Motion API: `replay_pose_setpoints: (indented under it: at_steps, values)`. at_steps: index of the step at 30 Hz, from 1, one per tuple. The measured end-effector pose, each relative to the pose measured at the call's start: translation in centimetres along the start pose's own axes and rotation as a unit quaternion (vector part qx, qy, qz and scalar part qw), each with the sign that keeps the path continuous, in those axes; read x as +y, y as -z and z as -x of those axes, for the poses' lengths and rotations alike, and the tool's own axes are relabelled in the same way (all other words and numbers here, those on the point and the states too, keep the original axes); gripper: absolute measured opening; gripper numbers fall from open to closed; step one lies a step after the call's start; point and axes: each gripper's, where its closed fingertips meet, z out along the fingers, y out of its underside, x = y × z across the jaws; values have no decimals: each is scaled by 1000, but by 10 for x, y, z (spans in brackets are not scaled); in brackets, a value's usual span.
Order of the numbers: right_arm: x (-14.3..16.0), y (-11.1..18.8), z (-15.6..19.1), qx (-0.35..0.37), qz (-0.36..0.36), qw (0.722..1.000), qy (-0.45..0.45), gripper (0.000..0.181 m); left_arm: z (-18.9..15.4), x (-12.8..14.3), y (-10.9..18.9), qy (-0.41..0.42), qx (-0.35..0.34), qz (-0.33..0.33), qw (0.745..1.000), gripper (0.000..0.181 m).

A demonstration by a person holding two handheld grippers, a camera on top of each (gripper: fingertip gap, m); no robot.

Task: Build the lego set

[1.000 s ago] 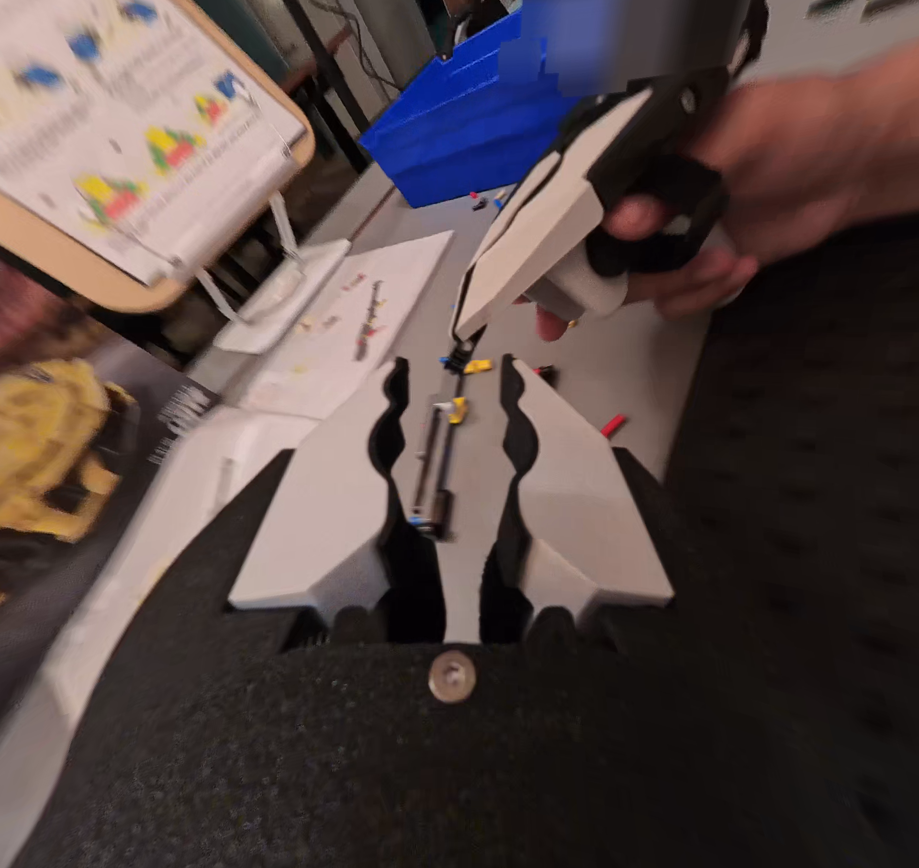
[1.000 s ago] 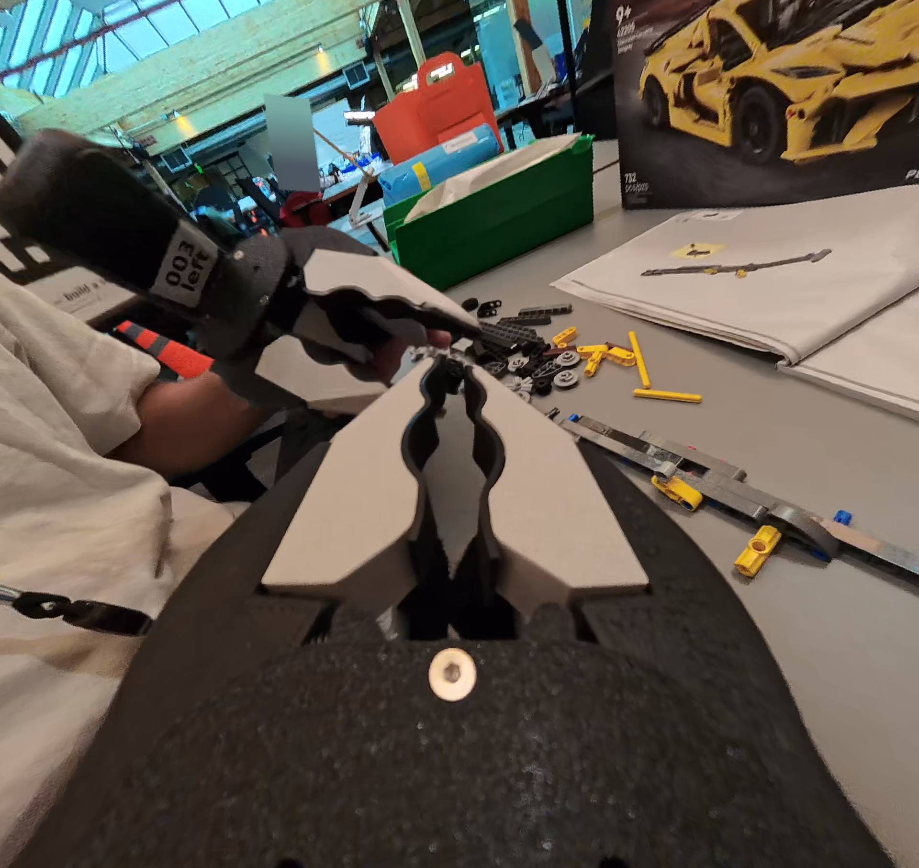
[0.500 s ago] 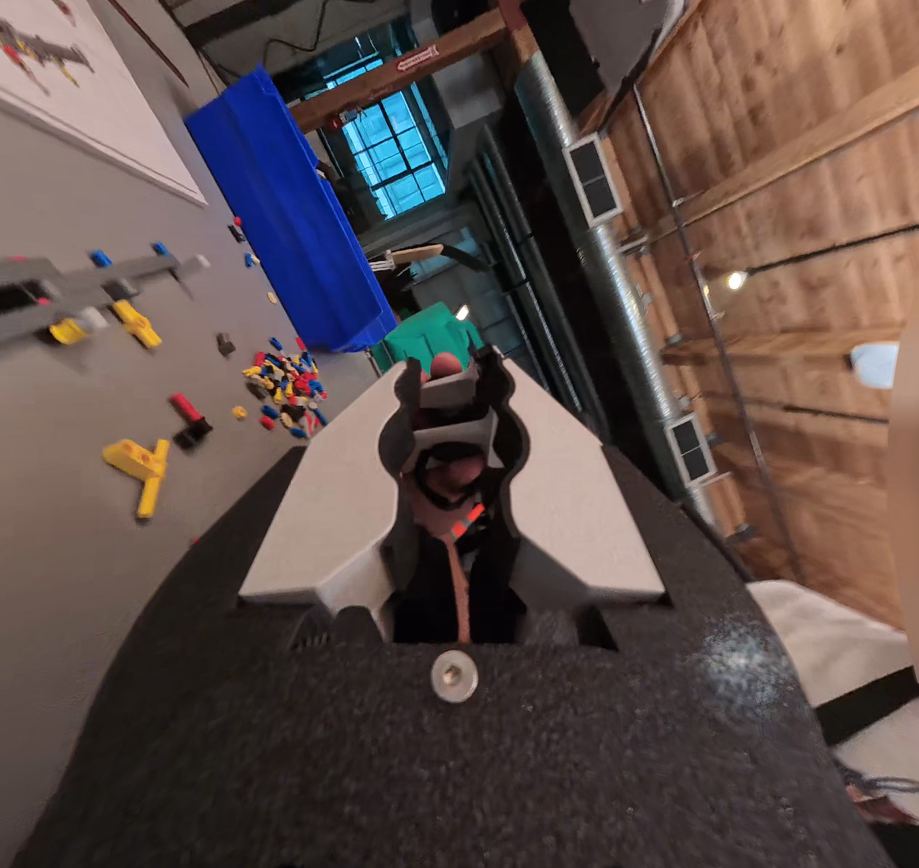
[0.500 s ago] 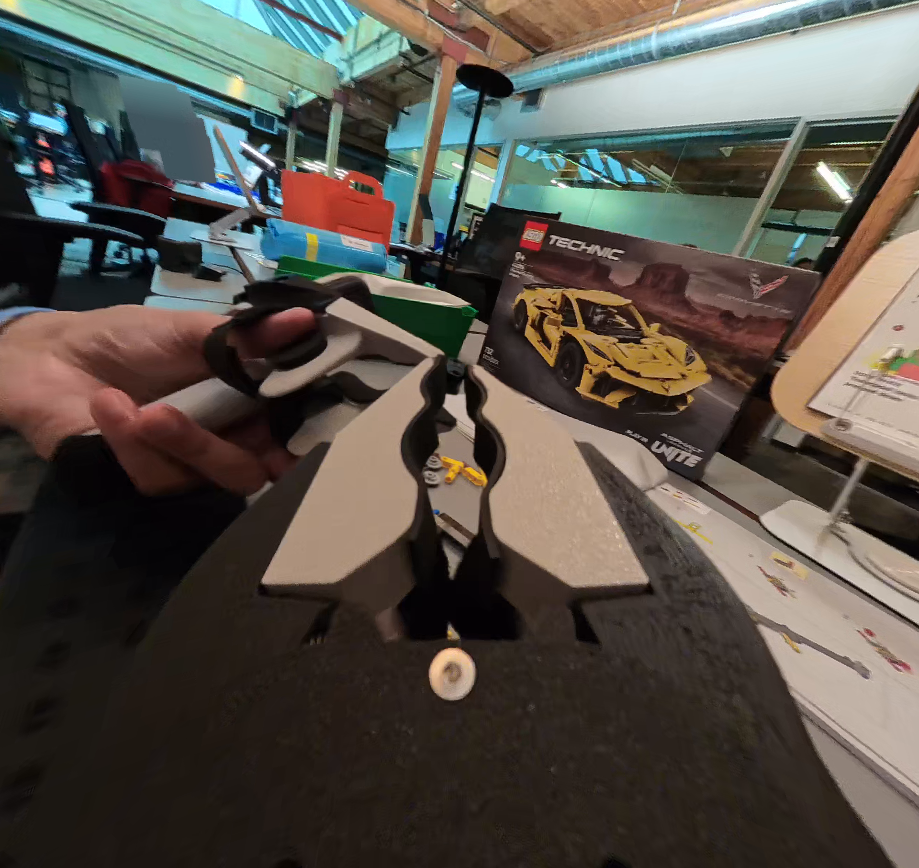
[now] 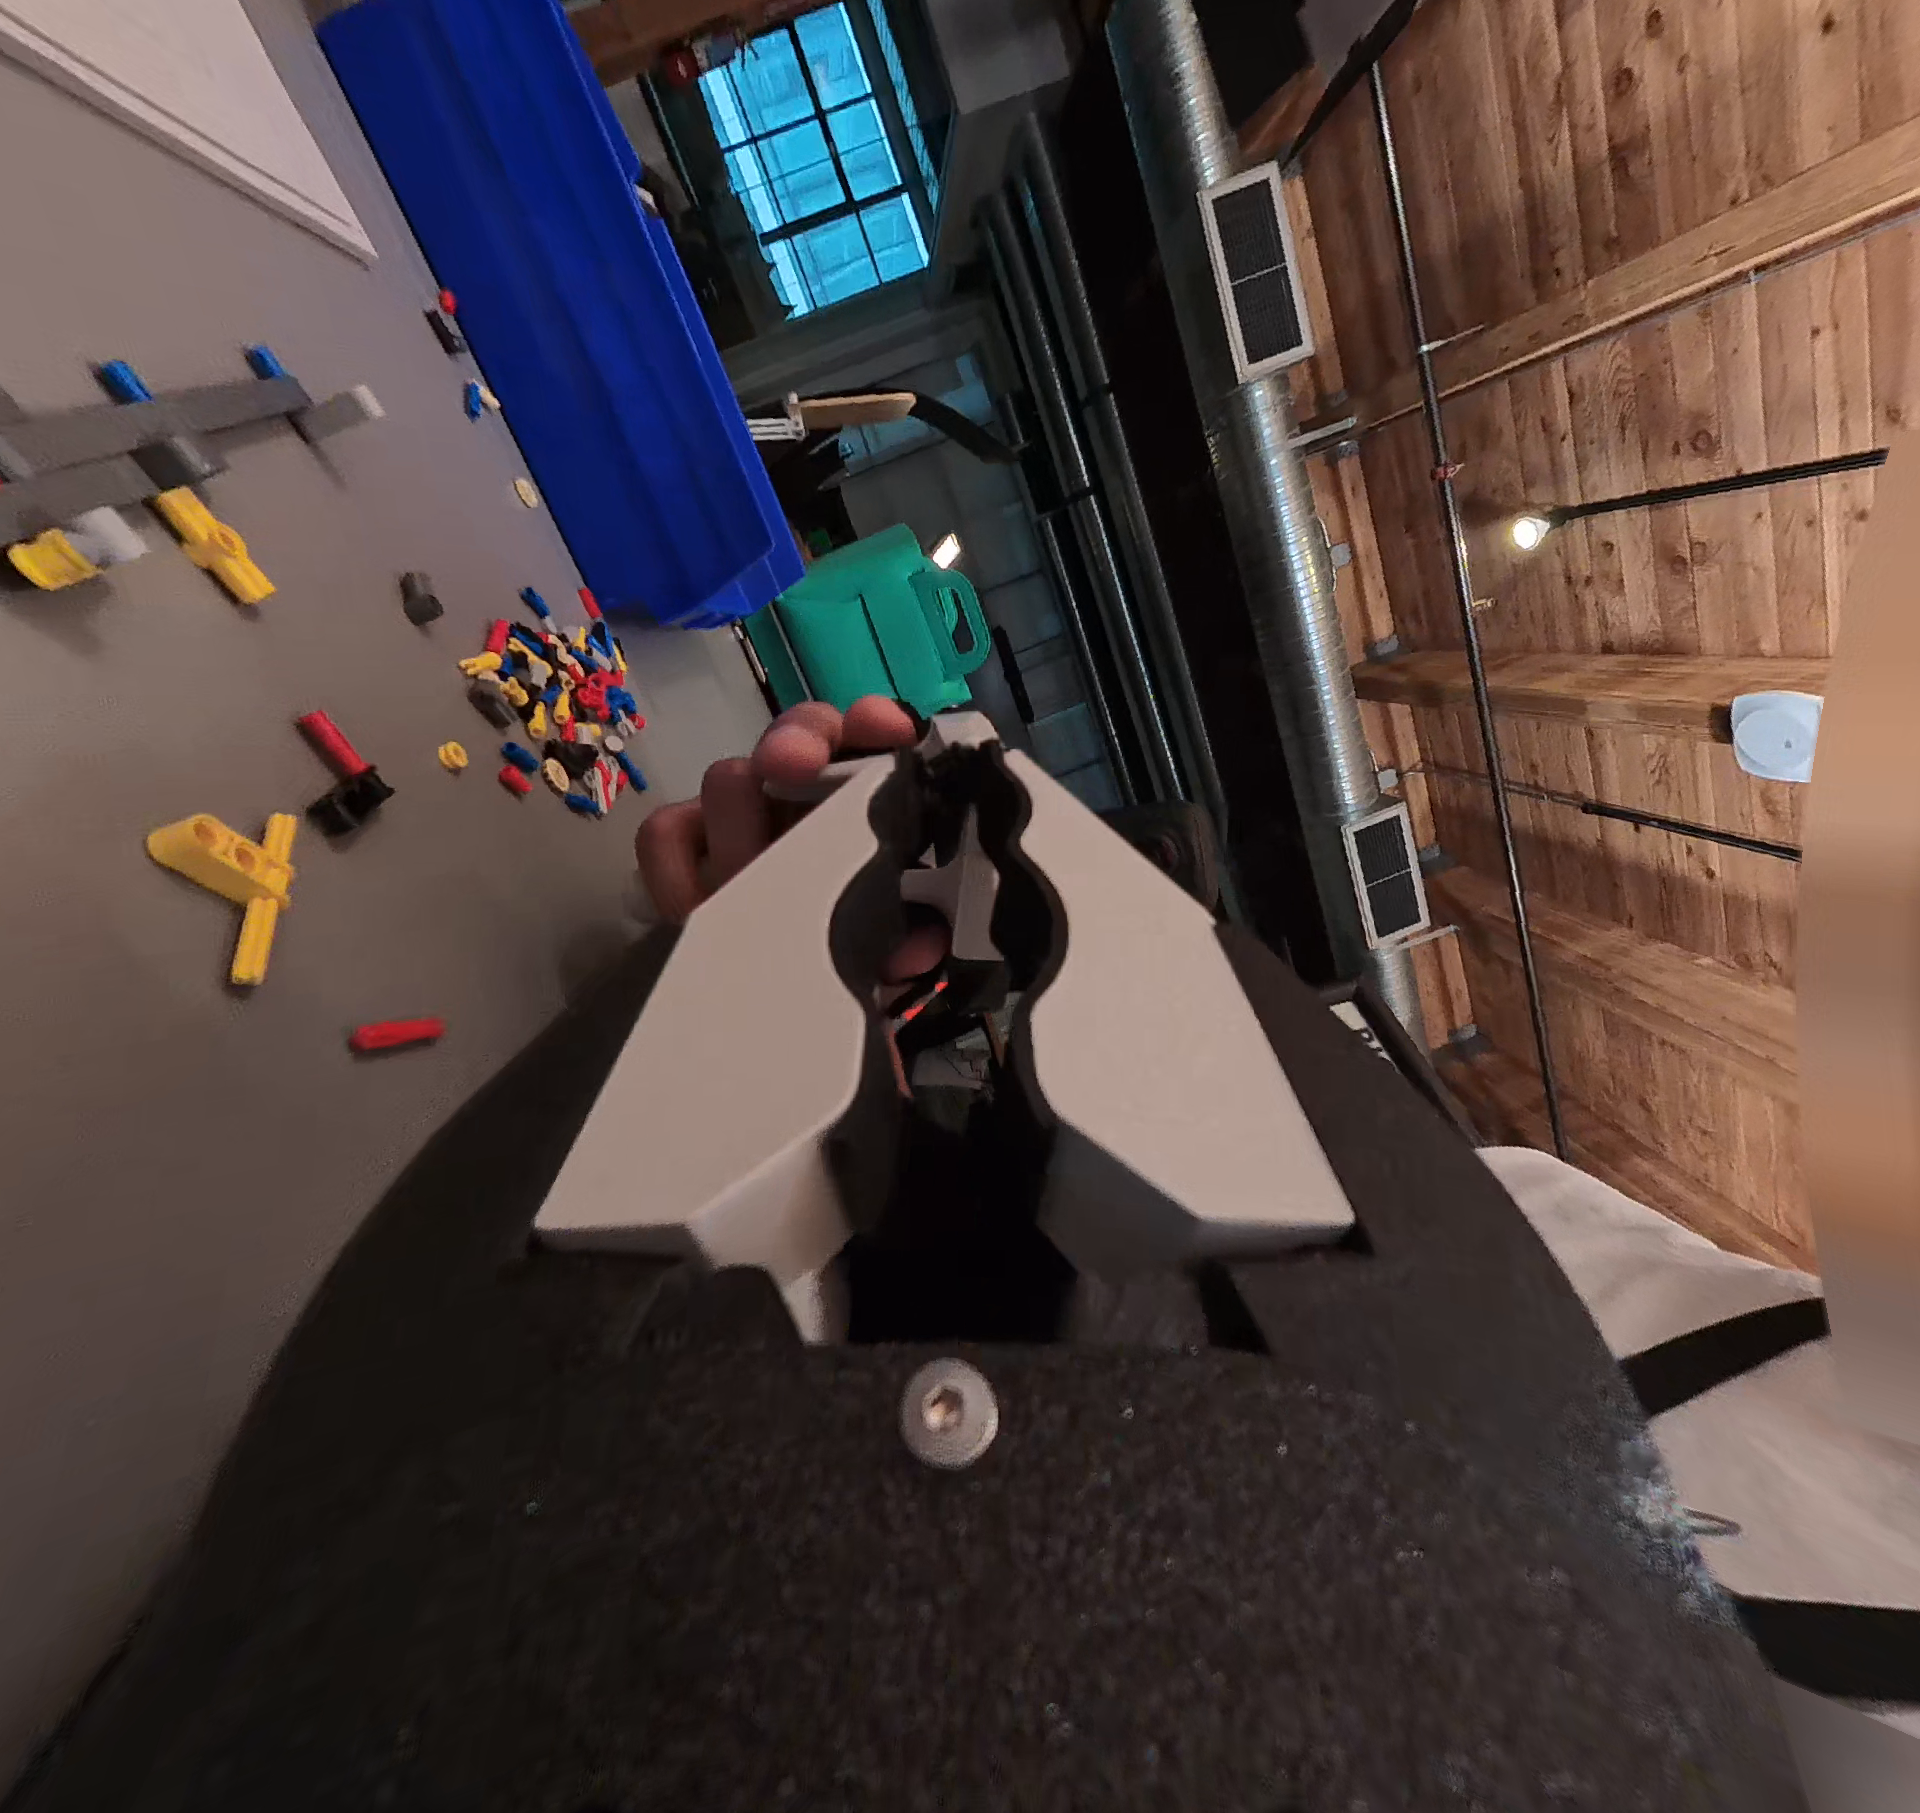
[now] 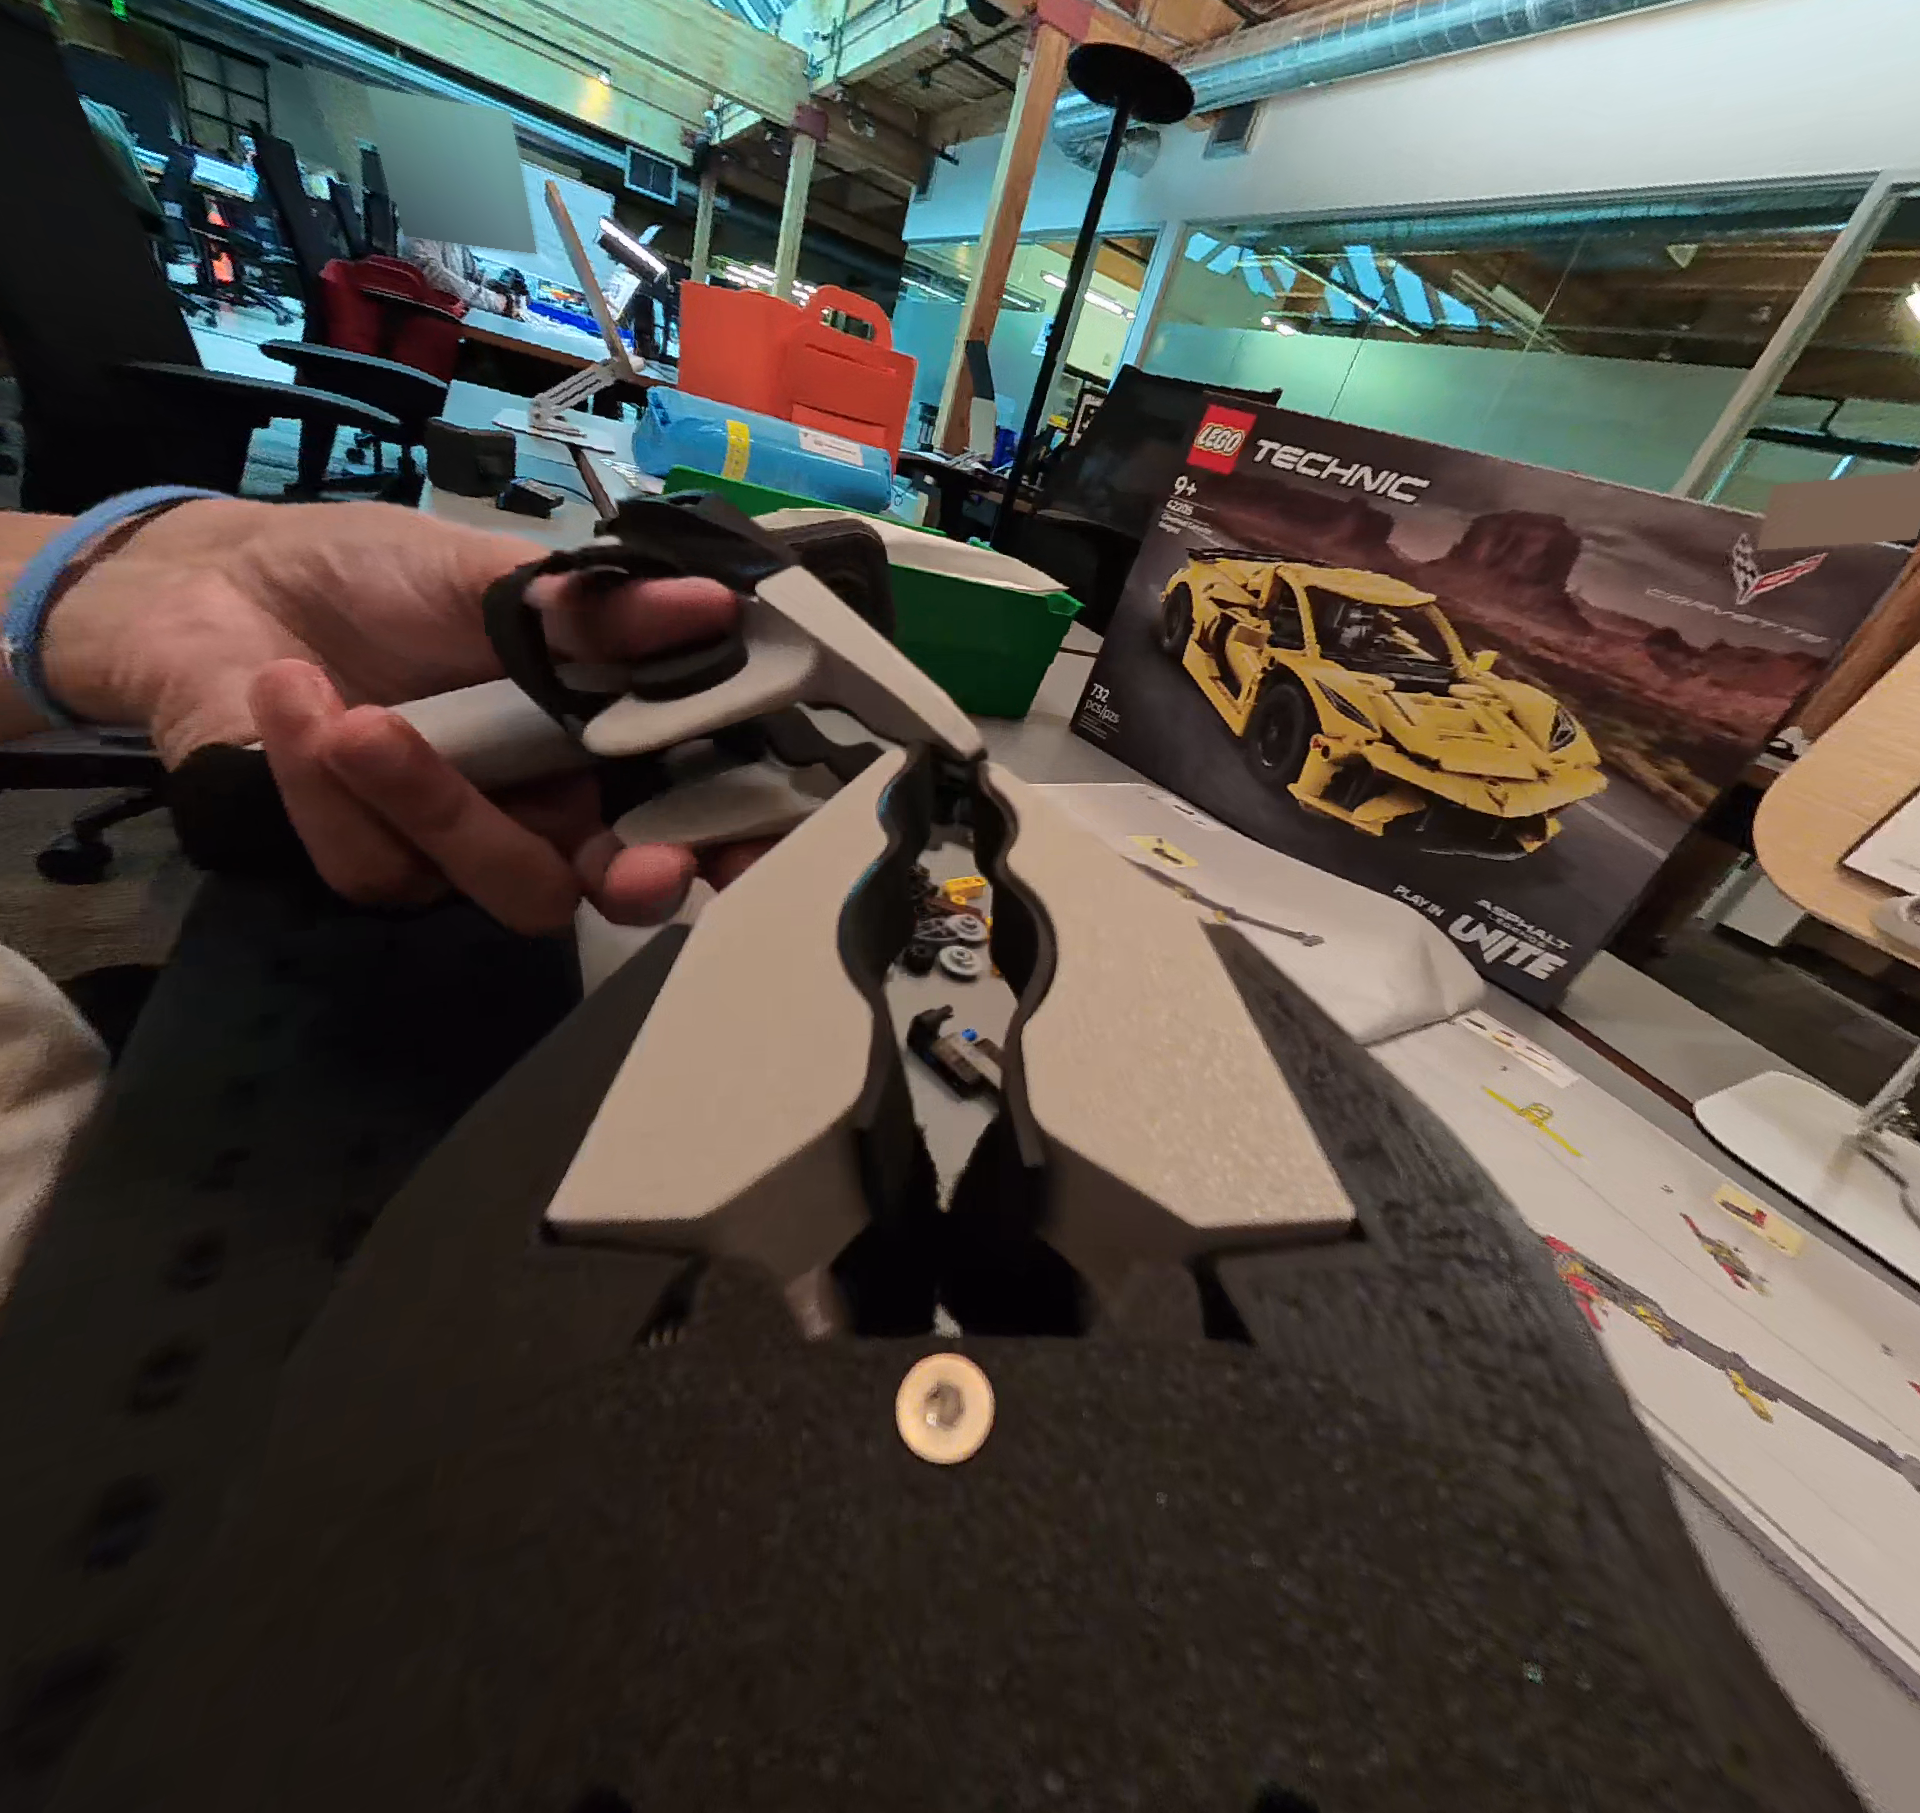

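My left gripper (image 5: 951, 761) and right gripper (image 6: 948, 771) meet tip to tip in the air above the grey table (image 5: 125, 1192). The right gripper's jaws are nearly closed on a small black piece (image 6: 943, 778) at its tips. The left gripper's jaws stand a narrow gap apart around that same spot, and I cannot see whether they press the piece. In the right wrist view a hand (image 6: 343, 683) holds the left gripper, whose upper finger (image 6: 883, 683) touches my right tips. The half-built grey beam assembly (image 5: 156, 433) with yellow and blue connectors lies on the table.
Loose on the table: a pile of small coloured pieces (image 5: 561, 703), a yellow angled piece (image 5: 223, 854), red pins (image 5: 395, 1034), and black and grey parts (image 6: 951, 942). A blue bin (image 5: 561, 288), green bin (image 6: 977, 631), set box (image 6: 1455, 724) and instruction sheets (image 6: 1714, 1348) surround them. The tips of both grippers are at nearly the same place. My left gripper's tips are some 15 cm from the half-built grey beam assembly (image 5: 156, 433).
Both grippers have lifted off the table and turned to face each other, tips together. The left view has rolled sideways and its jaws have narrowed from open. The right jaws have stayed nearly closed.
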Motion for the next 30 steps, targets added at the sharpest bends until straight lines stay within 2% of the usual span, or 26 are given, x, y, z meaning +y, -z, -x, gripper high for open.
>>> replay_pose_setpoints:
  at_steps: [5, 14, 20, 30]
  values:
    - [2, 0, 9, -34, 3, 999, -6, 6, 1, 7, 6, -7, -24, 30, 999, 8]
    - [8, 1, 26, -87, 23, 996, -2, 6, 6, 21, 19, -6, -26, 88, 996, 7]
    - [12, -3, 33, -91, 31, 995, 33, 6, 8, 25, 27, -21, -45, 112, 992, 7]
    - [16, -4, 36, -75, 41, 993, 81, 6, 12, 26, 33, -13, -46, 118, 992, 6]
